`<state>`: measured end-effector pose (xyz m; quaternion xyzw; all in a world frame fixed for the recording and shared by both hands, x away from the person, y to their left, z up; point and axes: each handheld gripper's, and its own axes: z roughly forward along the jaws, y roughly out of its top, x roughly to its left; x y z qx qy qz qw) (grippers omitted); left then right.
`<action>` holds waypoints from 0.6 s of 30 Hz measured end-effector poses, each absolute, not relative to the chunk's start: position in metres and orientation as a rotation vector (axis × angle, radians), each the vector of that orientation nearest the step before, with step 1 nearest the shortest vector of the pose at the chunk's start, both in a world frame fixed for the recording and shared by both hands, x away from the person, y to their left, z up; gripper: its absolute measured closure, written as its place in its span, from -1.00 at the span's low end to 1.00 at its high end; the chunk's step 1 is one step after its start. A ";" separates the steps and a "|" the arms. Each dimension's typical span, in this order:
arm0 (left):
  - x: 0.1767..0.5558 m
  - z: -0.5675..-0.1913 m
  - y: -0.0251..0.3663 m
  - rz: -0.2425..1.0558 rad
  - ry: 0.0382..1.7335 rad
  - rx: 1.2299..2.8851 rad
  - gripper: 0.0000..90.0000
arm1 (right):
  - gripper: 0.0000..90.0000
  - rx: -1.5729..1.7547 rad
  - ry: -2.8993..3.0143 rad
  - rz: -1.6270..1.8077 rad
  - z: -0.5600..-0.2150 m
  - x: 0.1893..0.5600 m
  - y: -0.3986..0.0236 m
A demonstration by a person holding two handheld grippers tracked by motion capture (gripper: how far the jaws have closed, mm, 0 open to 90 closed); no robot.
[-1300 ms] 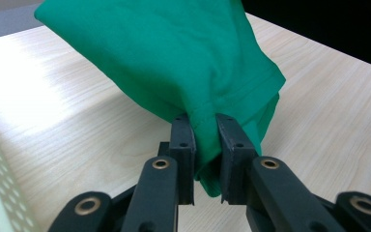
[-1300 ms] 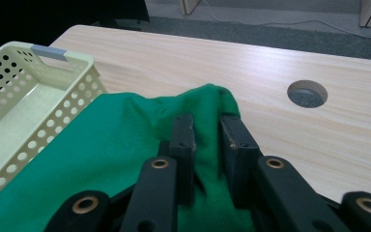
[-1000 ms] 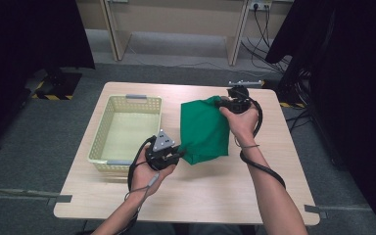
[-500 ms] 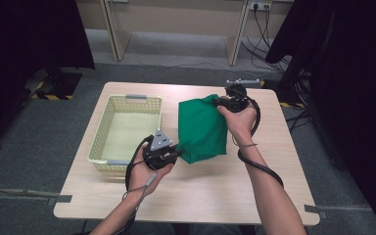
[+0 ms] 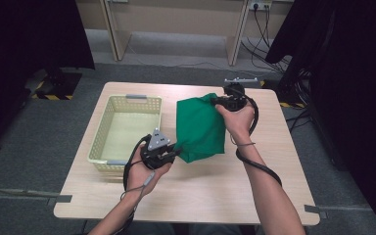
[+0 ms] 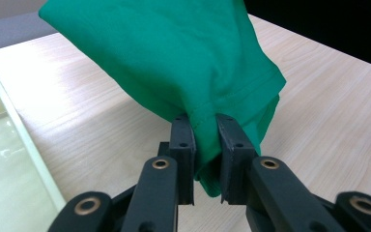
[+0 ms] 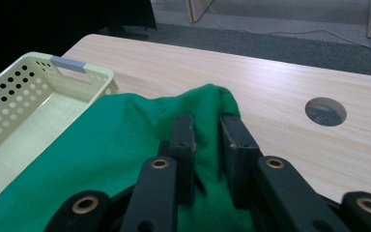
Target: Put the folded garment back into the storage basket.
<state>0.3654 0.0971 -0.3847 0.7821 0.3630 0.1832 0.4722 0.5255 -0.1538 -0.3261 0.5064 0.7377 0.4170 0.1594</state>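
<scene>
A green cloth (image 5: 199, 128) is held up over the middle of the wooden table, stretched between both hands. My left gripper (image 5: 175, 151) is shut on its near lower corner, and the left gripper view has the green cloth (image 6: 174, 63) bunched between the two black jaws of the left gripper (image 6: 204, 126). My right gripper (image 5: 215, 100) is shut on the far upper corner; in the right gripper view a fold of the green cloth (image 7: 125, 159) is pinched in the right gripper (image 7: 206, 126).
A pale yellow perforated basket (image 5: 103, 128) stands empty at the left of the table, its rim (image 7: 67, 65) close to the cloth. A round cable hole (image 7: 325, 111) pierces the tabletop (image 5: 200, 191) near the far right edge. Dark curtains flank the table.
The right hand has drifted slightly left with its corner of the cloth. The left hand has stayed put, and both grips are unchanged.
</scene>
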 end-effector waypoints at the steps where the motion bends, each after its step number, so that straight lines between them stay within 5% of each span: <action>1: 0.365 -0.384 0.098 0.449 0.890 1.914 0.75 | 0.72 1.446 2.109 1.193 -0.326 0.526 -0.153; 18: 0.363 -0.382 0.106 0.466 0.909 1.902 0.75 | 0.72 1.415 2.124 1.206 -0.321 0.528 -0.141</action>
